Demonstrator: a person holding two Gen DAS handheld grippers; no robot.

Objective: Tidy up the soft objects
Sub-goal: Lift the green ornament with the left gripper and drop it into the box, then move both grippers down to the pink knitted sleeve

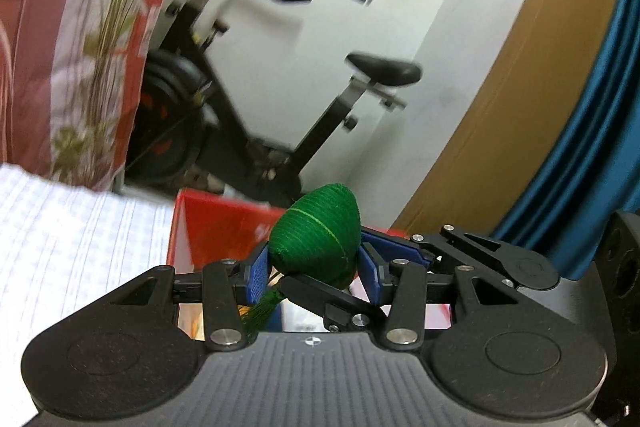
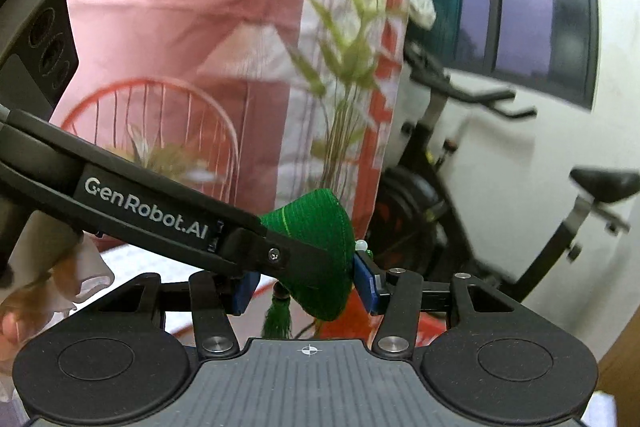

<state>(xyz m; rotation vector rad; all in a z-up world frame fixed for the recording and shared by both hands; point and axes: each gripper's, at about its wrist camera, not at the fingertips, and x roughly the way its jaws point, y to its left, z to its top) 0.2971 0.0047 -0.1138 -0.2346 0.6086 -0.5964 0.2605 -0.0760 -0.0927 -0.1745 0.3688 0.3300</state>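
A: What sits between the fingers of the left gripper (image 1: pixel 316 269)?

B: A green thread-wound ornament (image 1: pixel 316 233), shaped like a cone with a rounded cap. Both blue pads (image 1: pixel 259 269) press on its lower flanks, so that gripper is clenched on it. The right gripper (image 2: pixel 306 281) crosses in from the side, and its own pads bracket the same ornament: both grasp it at once.

A: Which way does it point?

B: Its long axis runs tilted, rounded cap up and away from the fingers, narrow tip down toward the palm. A green tassel (image 2: pixel 277 319) hangs from the tip, below the pads.

A: And beyond the fingertips?

B: A red bin (image 1: pixel 216 227) lies just past them, low. An exercise bike (image 1: pixel 280 115) stands farther off, with a floral curtain (image 2: pixel 240 27) to its left.
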